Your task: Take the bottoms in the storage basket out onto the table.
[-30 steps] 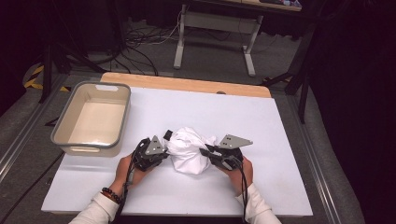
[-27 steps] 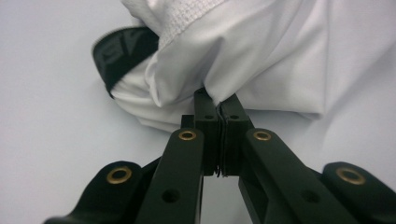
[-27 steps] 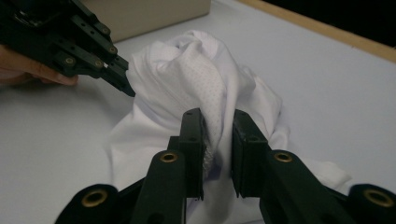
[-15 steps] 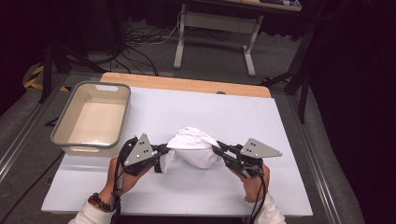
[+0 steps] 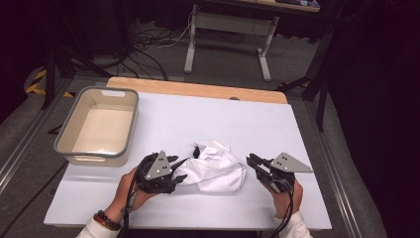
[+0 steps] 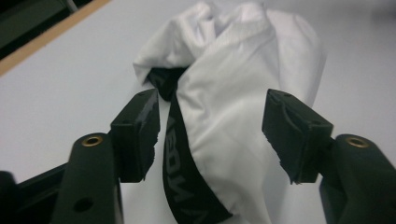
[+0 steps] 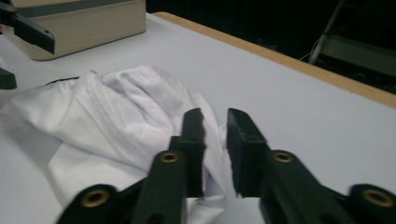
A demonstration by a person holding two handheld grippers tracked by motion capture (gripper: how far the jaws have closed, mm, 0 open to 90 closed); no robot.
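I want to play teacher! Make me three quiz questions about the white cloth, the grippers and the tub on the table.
1. True or false: the white garment lies inside the beige tub.
2. Which gripper has the garment between its open jaws? A) left gripper B) right gripper
3. Fill in: the band on the garment, seen in the left gripper view, is coloured ____.

Key
1. False. It lies crumpled on the white table, right of the tub.
2. A. Its jaws have just been opening and their pads stand clear of the cloth on both sides. The right gripper sits off the garment's right edge, jaws slightly apart.
3. Black.
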